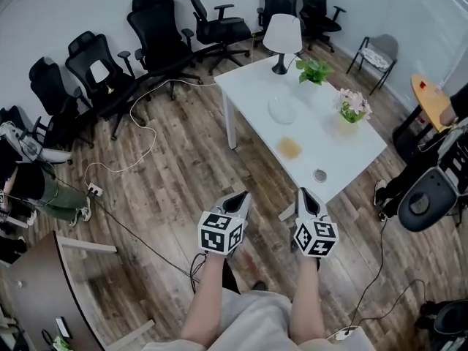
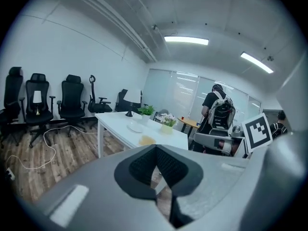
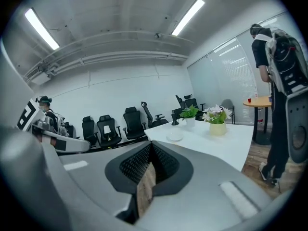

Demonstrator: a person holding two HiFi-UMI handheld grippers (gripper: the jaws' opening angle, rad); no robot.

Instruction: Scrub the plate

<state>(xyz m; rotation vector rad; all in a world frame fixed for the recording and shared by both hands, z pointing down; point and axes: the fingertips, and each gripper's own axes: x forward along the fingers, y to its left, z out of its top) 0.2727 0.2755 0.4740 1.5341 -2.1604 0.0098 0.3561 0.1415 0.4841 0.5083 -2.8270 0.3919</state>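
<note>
Both arms are held low over the wood-plank floor [image 1: 168, 174], well short of the white rectangular bench [image 1: 344, 152], which lies at about one o'clock from them in the head view. The left hand-held gripper [image 1: 235, 199] has its black ribbed pads brought together at the tips in its own view [image 2: 156, 148], with only a thin sliver of floor showing behind them and nothing held. The right hand-held gripper [image 1: 307, 196] is the same in its own view [image 3: 150, 146]: tips meeting, nothing between them. The round, pale, glassy plate [image 1: 282, 110] lies flat near the middle of the bench, well apart from both grippers; it also shows in the left gripper view [image 2: 135, 127] and the right gripper view [image 3: 174, 136]. A flat yellow sponge [image 1: 289, 148] lies on the bench near the plate, at about six o'clock from it. A small round grey disc [image 1: 319, 175] sits near the bench's near edge. At twelve o'clock from the plate stands a white-shaded table lamp [image 1: 282, 35], with a green potted plant [image 1: 314, 70] at the plate's one o'clock and a pot of pink flowers [image 1: 353, 107] at its three o'clock. Black office chairs [image 1: 157, 28] line the wall at about ten o'clock.
</note>
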